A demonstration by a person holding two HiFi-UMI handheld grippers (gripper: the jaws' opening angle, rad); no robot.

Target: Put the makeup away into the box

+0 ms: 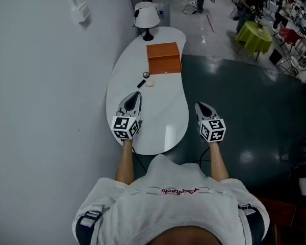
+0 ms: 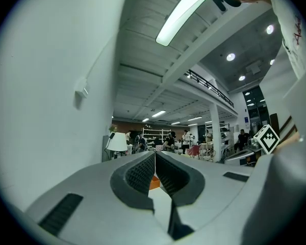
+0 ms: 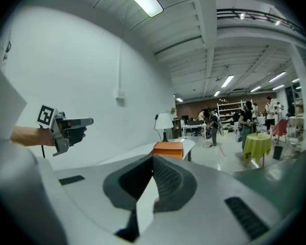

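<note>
– Since the makeup pieces are this small, expect them to be light, hard-shelled and probably slick. The black stick point(image 1: 141, 83) may roll, so pinch it across its middle.

– Take the round compact point(image 1: 146, 75) across its rim, and go gently on the pale piece point(image 1: 150, 83), which is too small to identify. All three lie close together on the white table point(image 1: 158, 121), just off the near side of the orange box point(image 1: 163, 57), by the corner on your left.

– That box seems to have its lid down, so you'll likely need to open it first.

– Both your grippers are pinched together and carry nothing. Your left gripper point(image 1: 136, 95) hangs over the table, near the pieces on the box's near side. Your right gripper point(image 1: 201, 106) is well short of the box, over the dark floor point(image 1: 245, 111).
</note>
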